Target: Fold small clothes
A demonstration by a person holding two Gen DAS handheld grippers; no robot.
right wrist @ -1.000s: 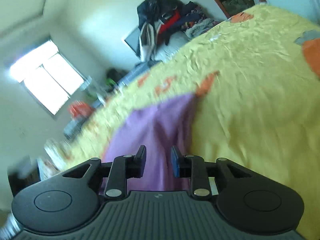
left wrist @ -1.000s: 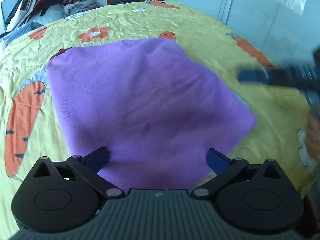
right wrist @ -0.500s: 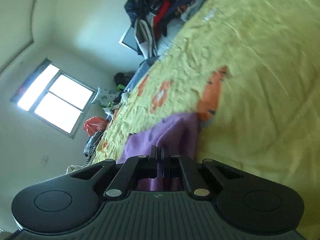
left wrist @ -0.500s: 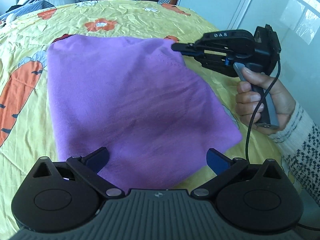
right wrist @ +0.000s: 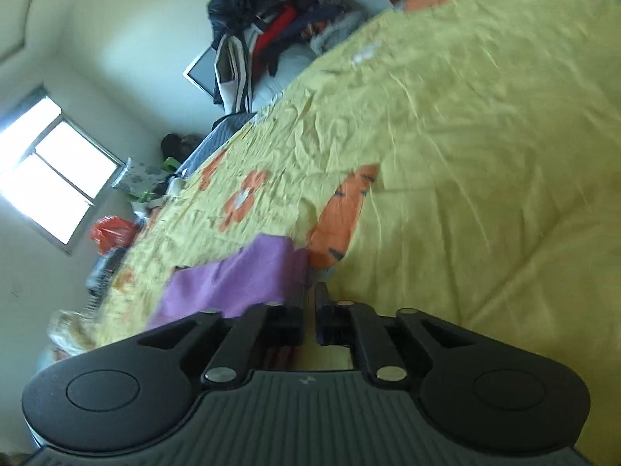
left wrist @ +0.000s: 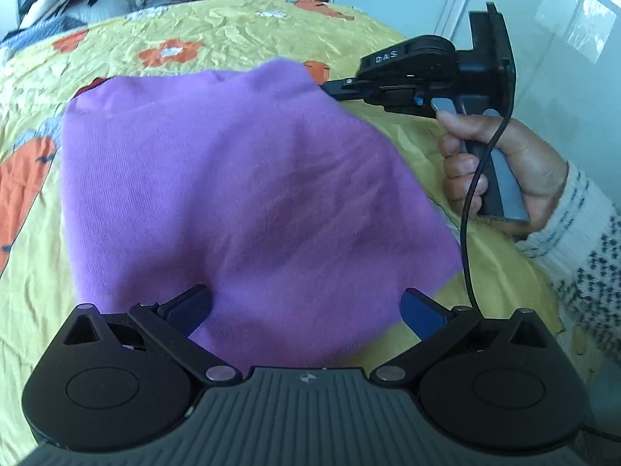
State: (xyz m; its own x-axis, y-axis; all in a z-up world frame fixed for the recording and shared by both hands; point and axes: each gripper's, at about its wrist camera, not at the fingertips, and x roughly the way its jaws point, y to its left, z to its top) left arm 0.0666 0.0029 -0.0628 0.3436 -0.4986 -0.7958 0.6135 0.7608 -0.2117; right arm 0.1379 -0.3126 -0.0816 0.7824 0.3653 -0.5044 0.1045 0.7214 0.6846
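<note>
A purple cloth (left wrist: pixel 240 178) lies spread on the yellow bedspread (left wrist: pixel 35 272). My left gripper (left wrist: pixel 304 299) hangs open over the cloth's near edge, fingers wide apart and gripping nothing. The right gripper (left wrist: pixel 332 87), held by a hand (left wrist: pixel 504 163), pinches the cloth's far right corner. In the right wrist view the right gripper (right wrist: pixel 310 291) has its fingers almost together, and the purple cloth (right wrist: pixel 240 275) runs off to the left from the tips. That corner looks slightly raised and blurred.
The bedspread (right wrist: pixel 465 155) carries orange carrot and flower prints. A pile of clothes (right wrist: pixel 279 27) sits at the bed's far end. A window (right wrist: pixel 50 182) and clutter line the left side. A white wardrobe door (left wrist: pixel 524 19) stands at the right.
The right gripper swung to the cloth's far right corner and went from ajar to shut on it. That corner has risen a little. My left gripper stays open at the near edge.
</note>
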